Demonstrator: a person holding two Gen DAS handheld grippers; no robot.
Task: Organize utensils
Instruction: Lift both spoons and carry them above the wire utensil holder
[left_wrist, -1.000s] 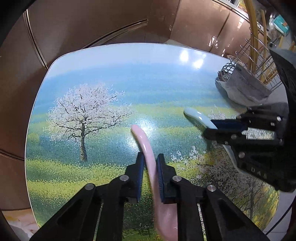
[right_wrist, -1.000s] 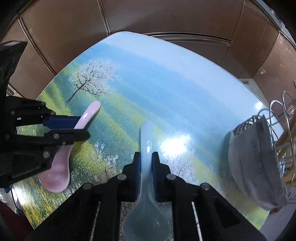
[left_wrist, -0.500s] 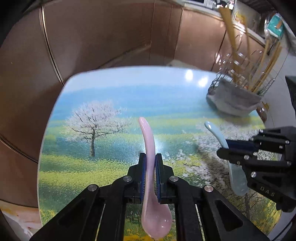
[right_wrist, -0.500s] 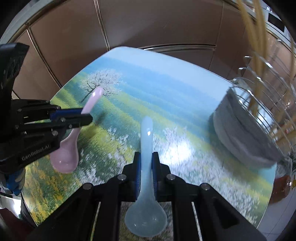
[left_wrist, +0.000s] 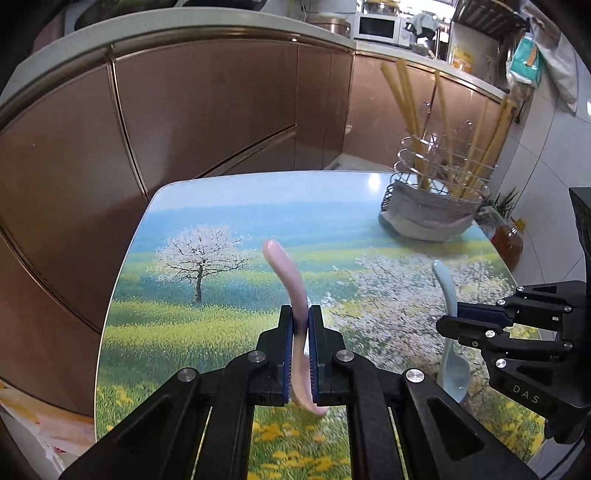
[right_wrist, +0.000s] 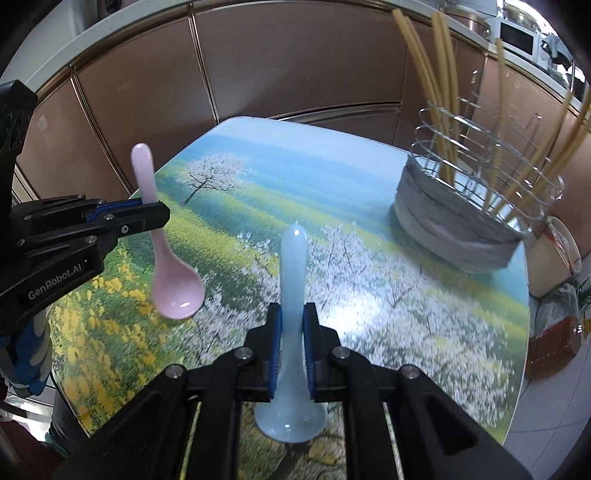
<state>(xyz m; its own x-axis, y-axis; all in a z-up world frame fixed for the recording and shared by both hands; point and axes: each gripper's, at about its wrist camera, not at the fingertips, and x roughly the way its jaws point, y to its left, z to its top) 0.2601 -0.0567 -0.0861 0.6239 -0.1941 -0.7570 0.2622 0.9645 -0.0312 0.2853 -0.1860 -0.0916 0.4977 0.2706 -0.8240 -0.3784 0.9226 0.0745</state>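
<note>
Jaws of both grippers are clamped on spoons, each pinching a handle at about mid-length. On the left gripper (left_wrist: 302, 350) the blue pads squeeze the pink spoon (left_wrist: 291, 291), whose handle tip points up and forward while the bowl hangs below, clear of the table (left_wrist: 177, 229). Alongside it, the right gripper (right_wrist: 292, 354) grips the pale blue spoon (right_wrist: 293, 280) the same way, bowl down toward the camera and off the surface. Both spoons are in the air over the flower-printed table, side by side and apart from each other.

At the far right of the table stands the wire utensil holder (right_wrist: 476, 177), wrapped low with a grey cloth (right_wrist: 450, 236) and already carrying long yellow chopsticks (right_wrist: 443, 74).

By their glossy, thick look the spoons seem to be ceramic or glazed: stiff, fairly light, smooth enough to slip between the pads, and likely to chip if dropped on the hard top or knocked against the wire. A hold at mid-handle looks sensible, since it leaves one end free to enter the holder. The curved handle could pivot in the pads, so a firm squeeze and a slow, upright lowering into the basket would probably serve best, one spoon at a time to keep them from clashing.
</note>
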